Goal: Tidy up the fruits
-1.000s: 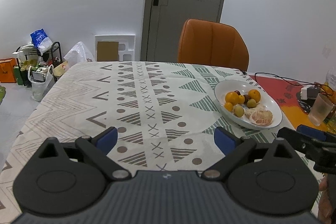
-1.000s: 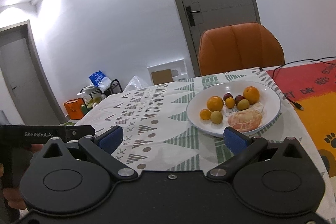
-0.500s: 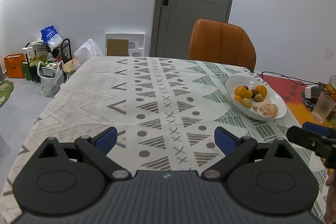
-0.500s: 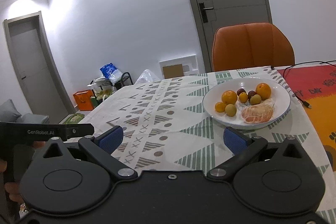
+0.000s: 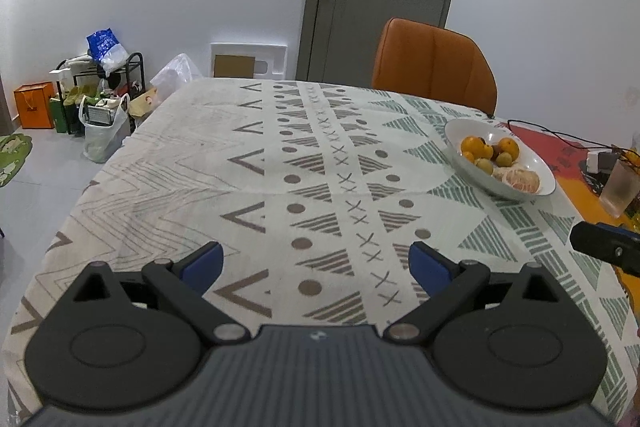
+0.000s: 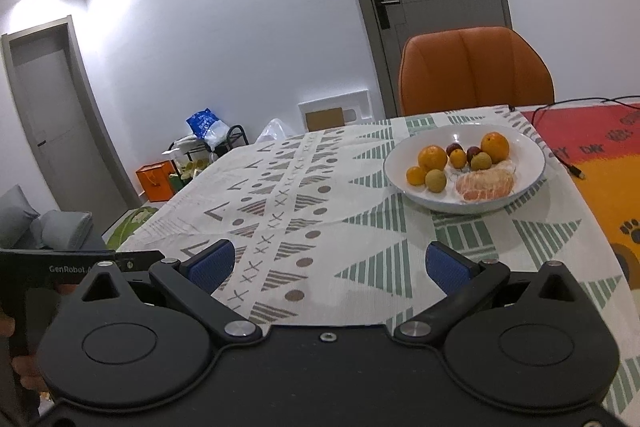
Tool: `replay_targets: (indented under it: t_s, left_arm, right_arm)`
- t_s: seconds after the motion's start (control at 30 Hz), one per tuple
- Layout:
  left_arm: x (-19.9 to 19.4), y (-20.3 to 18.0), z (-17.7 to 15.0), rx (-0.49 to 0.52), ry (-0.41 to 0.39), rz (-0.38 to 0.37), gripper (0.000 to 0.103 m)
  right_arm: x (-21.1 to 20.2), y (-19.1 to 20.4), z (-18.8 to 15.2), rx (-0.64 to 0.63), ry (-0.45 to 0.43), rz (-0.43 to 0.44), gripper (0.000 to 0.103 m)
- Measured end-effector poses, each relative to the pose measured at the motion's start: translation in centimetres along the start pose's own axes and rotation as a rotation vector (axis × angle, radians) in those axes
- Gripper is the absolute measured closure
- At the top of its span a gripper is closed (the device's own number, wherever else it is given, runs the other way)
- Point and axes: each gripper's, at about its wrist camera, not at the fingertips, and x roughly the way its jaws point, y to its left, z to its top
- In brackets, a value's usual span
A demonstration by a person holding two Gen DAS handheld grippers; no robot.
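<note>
A white bowl [image 5: 532,163] [image 6: 528,151] stands on the patterned tablecloth at the right, holding several oranges [image 6: 432,157], small yellow-green fruits [image 6: 435,181], dark red fruits [image 6: 454,148] and a peeled citrus [image 6: 484,185]. My left gripper [image 5: 316,267] is open over the cloth, well short and left of the bowl. Also open is my right gripper [image 6: 330,265], hovering above the cloth in front of the bowl. Neither holds anything.
An orange chair [image 5: 434,67] stands behind the table. A frosted glass [image 5: 620,193], a charger and cables lie on the red mat [image 6: 600,143] at the right. The other gripper's body [image 5: 604,247] shows at the right edge. Bags and a rack sit on the floor, left.
Both grippers have drawn back from the bowl and risen a little; the bowl looks farther away in both views. The jaws stayed open.
</note>
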Motion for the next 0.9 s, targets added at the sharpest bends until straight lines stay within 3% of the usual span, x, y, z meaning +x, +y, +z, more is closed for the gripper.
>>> replay_targets:
  t_s: [0.9]
  left_arm:
    - [-0.9,0.09,-0.02,0.012,-0.016,0.0,0.005]
  right_arm:
    - [-0.14,0.35,0.09,-0.007,-0.009,-0.01,0.0]
